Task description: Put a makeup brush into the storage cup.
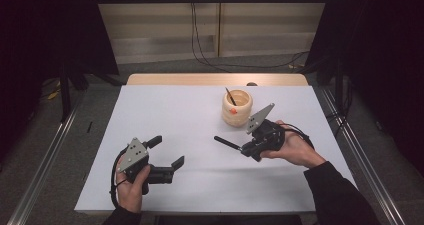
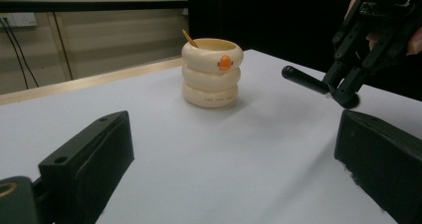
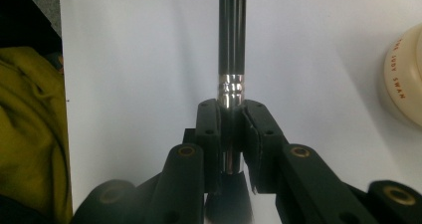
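A cream holder (image 1: 237,107) shaped like three stacked rings, with an orange beak on its side, stands at the back right of the white table. A thin stick (image 1: 230,96) leans inside it. My right gripper (image 1: 246,149) hovers just in front of the holder, shut on a black brush (image 1: 226,143) whose handle points left. In the right gripper view the pads clamp the brush (image 3: 232,45) just below its silver ferrule, with the holder (image 3: 405,79) at the right edge. My left gripper (image 1: 167,151) stands open near the front left, nothing between its jaws, facing the holder (image 2: 211,74) and the right gripper (image 2: 342,88).
The white sheet (image 1: 190,175) covers the table, with a wooden strip (image 1: 215,79) along its far edge and a small dark object (image 1: 251,84) there. Dark curtains flank both sides. Cables (image 1: 210,60) run over the floor behind. Yellow-green cloth (image 3: 30,134) lies beside the table.
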A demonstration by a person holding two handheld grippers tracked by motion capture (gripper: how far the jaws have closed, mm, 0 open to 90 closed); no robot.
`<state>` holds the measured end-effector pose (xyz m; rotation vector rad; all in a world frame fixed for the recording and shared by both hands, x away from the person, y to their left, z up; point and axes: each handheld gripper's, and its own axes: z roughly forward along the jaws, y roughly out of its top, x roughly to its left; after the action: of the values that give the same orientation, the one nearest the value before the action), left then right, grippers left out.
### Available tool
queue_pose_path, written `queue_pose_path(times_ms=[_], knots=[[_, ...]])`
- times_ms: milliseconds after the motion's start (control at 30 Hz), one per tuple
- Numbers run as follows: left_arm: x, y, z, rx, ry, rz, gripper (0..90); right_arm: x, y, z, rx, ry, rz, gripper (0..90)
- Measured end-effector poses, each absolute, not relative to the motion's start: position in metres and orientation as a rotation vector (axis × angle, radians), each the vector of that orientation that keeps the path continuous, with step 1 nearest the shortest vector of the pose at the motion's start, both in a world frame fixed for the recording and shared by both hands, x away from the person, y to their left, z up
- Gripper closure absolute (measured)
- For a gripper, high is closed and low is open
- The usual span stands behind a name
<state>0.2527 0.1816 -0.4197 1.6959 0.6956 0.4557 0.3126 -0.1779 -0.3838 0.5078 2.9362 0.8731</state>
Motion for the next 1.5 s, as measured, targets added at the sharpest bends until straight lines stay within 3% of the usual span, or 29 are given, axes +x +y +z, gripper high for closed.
queue_pose_path(times_ms=[900, 1167, 1500], knots=[[0.274, 0.145, -0.401, 1.723, 0.564, 0.349, 2.0, 0.312, -0.178, -0.386, 0.495, 2.950, 0.858, 78.0], [0.277, 0.131, -0.394, 1.816, 0.539, 0.356, 2.0, 0.309, -0.175, -0.388, 0.485, 2.976, 0.830, 78.1], [0.279, 0.123, -0.390, 1.895, 0.466, 0.264, 2.8, 0.309, -0.174, -0.389, 0.454, 2.990, 0.823, 78.0]])
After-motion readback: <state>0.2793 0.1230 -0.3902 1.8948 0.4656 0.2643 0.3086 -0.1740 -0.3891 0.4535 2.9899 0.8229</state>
